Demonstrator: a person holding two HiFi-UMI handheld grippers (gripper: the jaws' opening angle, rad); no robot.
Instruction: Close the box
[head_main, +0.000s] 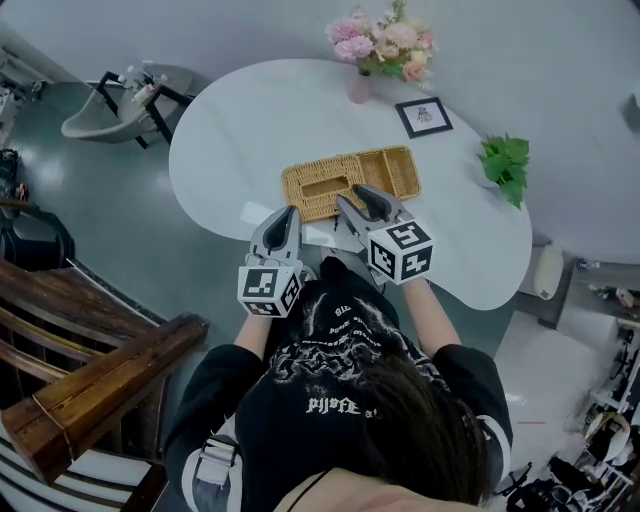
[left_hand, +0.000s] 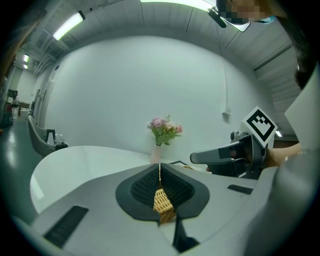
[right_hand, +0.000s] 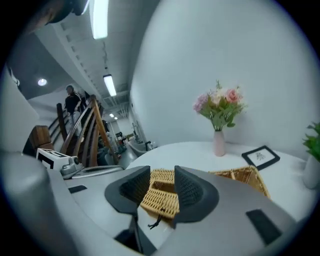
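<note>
Wicker box (head_main: 345, 180) open on white surface (head_main: 230, 130), near edge. Long axis left-right, right end angled slightly away. Left tool (head_main: 289, 213) pinched shut on near-left corner. Right tool (head_main: 348, 196) wide open, gripping nothing.

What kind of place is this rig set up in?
Probably a staged lounge or showroom-style room rather than a lab bench, though I can't be sure. A rounded white table carries a vase of flowers, a framed picture and a wicker box, and a wooden staircase stands beside it.
</note>
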